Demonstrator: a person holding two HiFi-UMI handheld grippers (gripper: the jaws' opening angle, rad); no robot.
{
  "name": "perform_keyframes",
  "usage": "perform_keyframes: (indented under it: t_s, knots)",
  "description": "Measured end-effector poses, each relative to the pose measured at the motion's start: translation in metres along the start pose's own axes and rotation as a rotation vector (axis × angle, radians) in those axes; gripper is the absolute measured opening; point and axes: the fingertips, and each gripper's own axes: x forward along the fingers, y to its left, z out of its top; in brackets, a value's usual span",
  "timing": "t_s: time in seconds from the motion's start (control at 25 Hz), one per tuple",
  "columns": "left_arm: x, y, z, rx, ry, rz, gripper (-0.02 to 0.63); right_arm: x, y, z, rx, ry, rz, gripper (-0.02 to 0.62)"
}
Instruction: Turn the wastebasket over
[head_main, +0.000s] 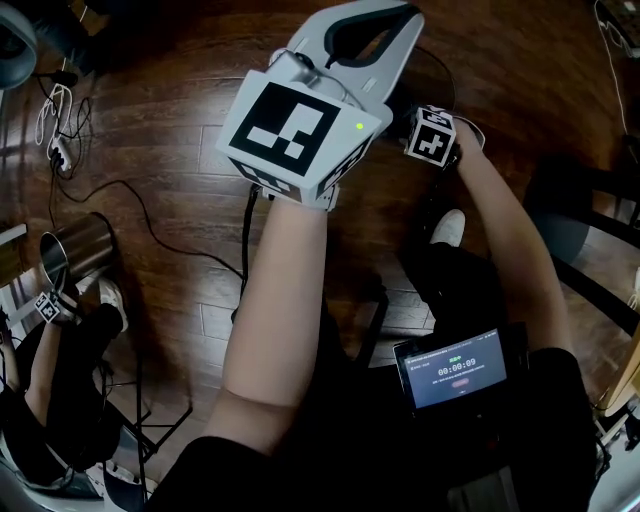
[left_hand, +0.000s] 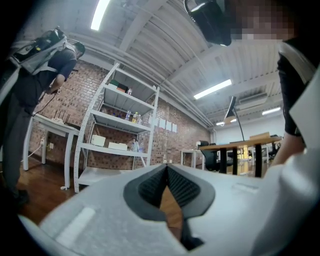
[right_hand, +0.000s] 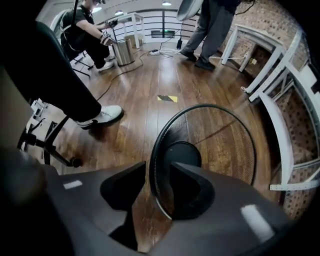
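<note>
The wastebasket (right_hand: 222, 142) is black wire mesh with a round solid bottom, and it stands mouth up on the wooden floor. In the right gripper view I look straight down into it. My right gripper (right_hand: 157, 169) is open, and the basket's thin rim runs through the gap between its jaws without being pinched. In the head view only its marker cube (head_main: 432, 135) shows, low near the floor; the basket is hidden there. My left gripper (head_main: 400, 12) is held high and level, away from the basket. Its tips (left_hand: 166, 169) touch with nothing between them.
A seated person at the left holds a steel bin (head_main: 78, 250) (right_hand: 122, 52). Cables and a power strip (head_main: 58, 150) lie on the floor. My shoe (right_hand: 102, 116) and a chair base (right_hand: 47, 147) are left of the basket, with white shelving (right_hand: 282, 125) to its right.
</note>
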Motion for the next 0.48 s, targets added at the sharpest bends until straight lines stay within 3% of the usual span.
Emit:
perform_keyframes:
  t_s: [0.12,0.2,0.32,0.48]
  knots:
    - [0.000,0.000,0.000,0.010,0.006,0.003,0.003,-0.046,-0.006,0.009,0.128,-0.137,-0.036,0.156]
    - [0.002,-0.002,-0.001,0.015,0.008,-0.003,0.003,-0.089,-0.018,0.022,0.286,-0.331,-0.079,0.150]
    - [0.010,-0.011,-0.003,0.030,0.023,-0.016,0.002,-0.174,-0.042,0.038,0.482,-0.665,-0.168,0.082]
    - [0.025,-0.029,-0.011,0.048,0.060,-0.037,0.003,-0.292,-0.049,0.039,0.585,-1.040,-0.312,0.032]
